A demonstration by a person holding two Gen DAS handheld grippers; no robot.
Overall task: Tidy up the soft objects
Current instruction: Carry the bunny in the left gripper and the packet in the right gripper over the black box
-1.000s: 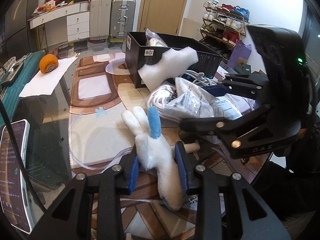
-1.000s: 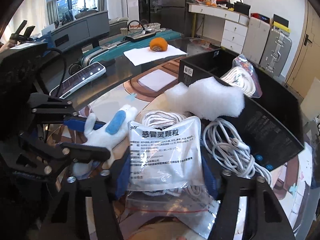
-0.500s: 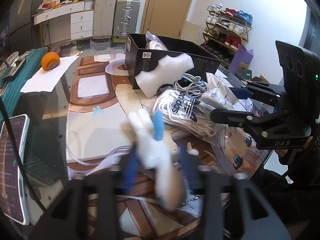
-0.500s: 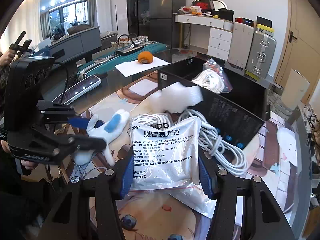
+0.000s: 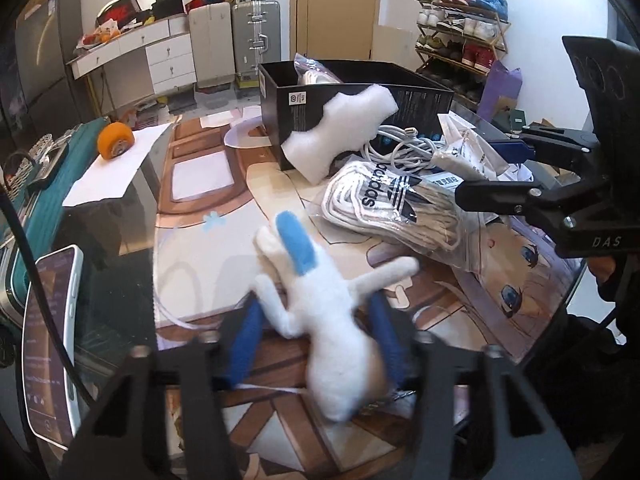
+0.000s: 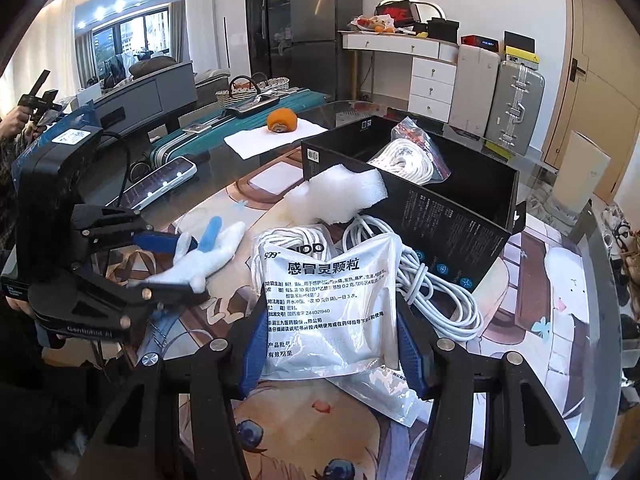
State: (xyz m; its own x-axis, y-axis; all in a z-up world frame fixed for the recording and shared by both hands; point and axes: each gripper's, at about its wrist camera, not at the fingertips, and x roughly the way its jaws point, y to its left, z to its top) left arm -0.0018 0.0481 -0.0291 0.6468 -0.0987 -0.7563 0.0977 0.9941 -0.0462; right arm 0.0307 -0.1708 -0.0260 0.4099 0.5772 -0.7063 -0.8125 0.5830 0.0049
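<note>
Left wrist view: plush toy (image 5: 332,316) is bracketed by the left gripper (image 5: 316,344), jaws just closing on its body; long axis runs away toward the black box (image 5: 360,92) at the table's far side. Medicine pouch (image 6: 328,304) is gripped in the right gripper (image 6: 332,348).

- "感冒灵颗粒", "999" at its 11 o'clock corner, "Z44021940" lower down: on pouch (image 6: 328,312).
- adidas wordmark with trefoil: on bag (image 5: 390,200).
- "DAS": on right gripper (image 5: 504,172).
- "Genrobot.AI", partly blurred: on left gripper (image 6: 172,264).
</note>
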